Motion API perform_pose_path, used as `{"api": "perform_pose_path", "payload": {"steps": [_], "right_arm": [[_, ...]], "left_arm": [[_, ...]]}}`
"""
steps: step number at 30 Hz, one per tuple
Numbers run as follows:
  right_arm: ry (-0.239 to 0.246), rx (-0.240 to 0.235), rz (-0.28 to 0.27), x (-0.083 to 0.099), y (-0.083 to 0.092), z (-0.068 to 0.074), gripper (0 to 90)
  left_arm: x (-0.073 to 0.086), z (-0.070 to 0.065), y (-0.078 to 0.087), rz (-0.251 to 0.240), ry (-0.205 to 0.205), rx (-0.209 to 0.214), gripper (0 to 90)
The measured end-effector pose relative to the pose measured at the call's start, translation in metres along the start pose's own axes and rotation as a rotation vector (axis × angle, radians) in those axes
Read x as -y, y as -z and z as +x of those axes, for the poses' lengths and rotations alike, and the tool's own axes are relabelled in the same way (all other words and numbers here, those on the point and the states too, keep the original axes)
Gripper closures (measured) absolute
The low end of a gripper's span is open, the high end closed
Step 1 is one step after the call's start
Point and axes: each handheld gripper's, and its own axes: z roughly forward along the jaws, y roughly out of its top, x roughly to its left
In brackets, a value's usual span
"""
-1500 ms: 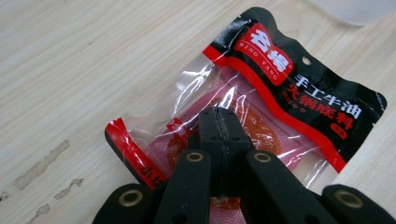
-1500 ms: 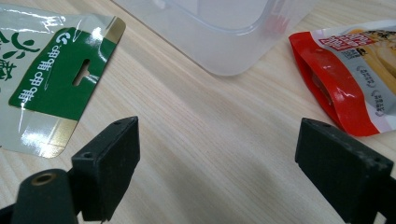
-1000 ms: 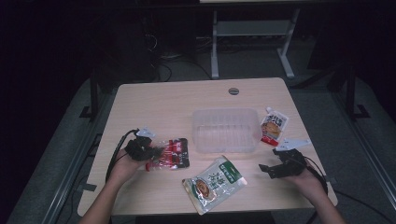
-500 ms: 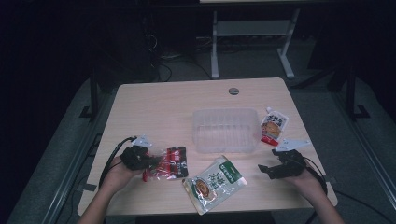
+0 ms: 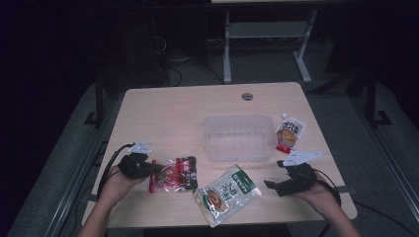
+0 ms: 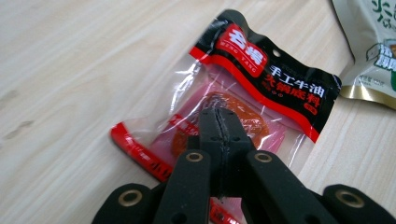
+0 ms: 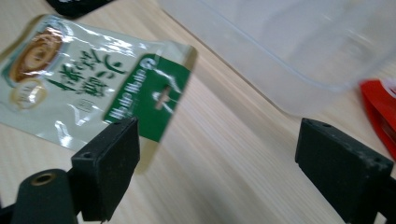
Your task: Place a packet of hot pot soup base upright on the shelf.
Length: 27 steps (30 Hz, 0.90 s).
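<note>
A: From the high view, the left gripper (image 5: pixel 154 169) sits at the near left of the worktop (image 5: pixel 168 113), its fingers pinched on the edge of the red and black sauce packet (image 5: pixel 175 174).

B: And the right gripper (image 5: pixel 271 184) is over on the near right, pointing at the green soup packet (image 5: pixel 228 193) lying between the two hands. A clear plastic tub (image 5: pixel 239 137) stands behind it, mid-worktop, with a small spouted pouch (image 5: pixel 288 134) just beside the tub's right end.

A: In the left gripper view, the fingers (image 6: pixel 212 126) are pressed together with the clear film of the sauce packet (image 6: pixel 261 81) caught between them. The green soup packet (image 6: pixel 373 42) shows at the top right corner, apart from it.

B: In the right gripper view, fingers (image 7: pixel 109 161) spread wide, nothing between them. The green soup packet (image 7: pixel 88 84) lies just ahead of the left one, the tub (image 7: pixel 289 42) beyond, bare wood under the gap.
</note>
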Motion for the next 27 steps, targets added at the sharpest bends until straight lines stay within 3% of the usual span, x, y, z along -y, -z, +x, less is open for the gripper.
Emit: {"api": "perform_pose_path", "payload": {"steps": [8,10,13,19,27], "right_arm": [[0.038,-0.057,-0.020,-0.021,-0.007,0.019,12.1],[0.043,-0.091,-0.021,-0.029,-0.015,0.025,12.2],[0.044,-0.108,-0.014,-0.034,-0.021,0.029,12.8],[0.102,-0.157,-0.020,-0.053,-0.041,0.048,13.5],[0.135,-0.208,-0.024,-0.076,-0.064,0.065,13.4]], "left_arm": [[0.011,-0.006,0.013,-0.023,0.026,-0.038,88.8],[0.018,-0.007,0.016,-0.029,0.035,-0.048,89.6],[0.019,-0.006,0.015,-0.025,0.036,-0.042,89.7],[0.021,-0.001,0.013,-0.008,0.041,-0.078,89.7],[0.024,0.002,0.010,0.016,0.050,-0.081,89.8]]}}
